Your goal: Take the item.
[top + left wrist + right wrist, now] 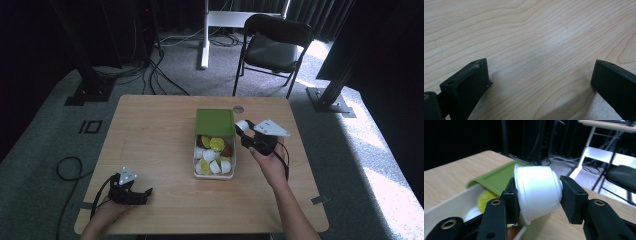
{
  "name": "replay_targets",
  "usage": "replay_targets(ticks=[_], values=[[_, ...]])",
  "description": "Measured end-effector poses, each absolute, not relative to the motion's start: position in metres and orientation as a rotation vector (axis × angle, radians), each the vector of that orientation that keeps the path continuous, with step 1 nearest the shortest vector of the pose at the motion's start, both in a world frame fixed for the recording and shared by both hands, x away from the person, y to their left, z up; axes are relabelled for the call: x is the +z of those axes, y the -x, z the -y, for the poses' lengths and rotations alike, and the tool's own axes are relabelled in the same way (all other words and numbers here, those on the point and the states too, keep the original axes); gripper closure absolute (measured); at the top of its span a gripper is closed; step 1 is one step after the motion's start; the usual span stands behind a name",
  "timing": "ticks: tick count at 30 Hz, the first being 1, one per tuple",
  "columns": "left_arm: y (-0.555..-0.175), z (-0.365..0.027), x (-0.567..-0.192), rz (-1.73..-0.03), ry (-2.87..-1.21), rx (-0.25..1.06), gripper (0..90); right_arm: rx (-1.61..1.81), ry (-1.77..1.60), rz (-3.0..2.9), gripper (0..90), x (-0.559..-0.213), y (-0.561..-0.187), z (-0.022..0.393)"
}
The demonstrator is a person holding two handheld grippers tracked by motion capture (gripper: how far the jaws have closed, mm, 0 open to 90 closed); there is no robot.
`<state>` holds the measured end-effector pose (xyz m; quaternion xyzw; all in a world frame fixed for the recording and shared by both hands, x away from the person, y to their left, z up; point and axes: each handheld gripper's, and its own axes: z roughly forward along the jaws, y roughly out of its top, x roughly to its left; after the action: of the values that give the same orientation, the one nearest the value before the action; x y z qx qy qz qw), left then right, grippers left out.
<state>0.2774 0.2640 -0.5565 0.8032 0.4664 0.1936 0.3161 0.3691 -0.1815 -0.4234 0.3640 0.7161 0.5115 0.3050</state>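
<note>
The wooden table (pixel 155 145) is the biggest thing here, and a white box (pixel 214 175) sits near its middle with a green lid (pixel 215 122) resting across its far end. The box is full of little cups (pixel 212 156), some white and some with yellow tops. The right gripper (pixel 245 131) is just to the right of the box, up off the table, and its jaws squeeze a small white cup (pixel 537 192) lying on its side between them. The cup is thin and looks soft, so a harder squeeze could crush it or make it pop out. It is only held at its top and bottom ends, so it could also spin or slip and fall. If it falls from here it may hit the edge of the box, bounce, and roll off the right side of the table. The gripper is close to the lid too, and a bump could knock the lid off or push the box. The left gripper (pixel 131 192) sits far away at the near left corner, its jaws wide apart with only bare wood between them, so it cannot catch a falling cup in time.
</note>
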Motion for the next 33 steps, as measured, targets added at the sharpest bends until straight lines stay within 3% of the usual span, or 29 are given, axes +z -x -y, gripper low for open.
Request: replay_targets(ticks=[33], values=[[-0.277,-0.264,-0.557,-1.23,-2.114,0.508,2.8,1.182,-1.35,-1.875,54.3,-0.502,-0.436,0.216]])
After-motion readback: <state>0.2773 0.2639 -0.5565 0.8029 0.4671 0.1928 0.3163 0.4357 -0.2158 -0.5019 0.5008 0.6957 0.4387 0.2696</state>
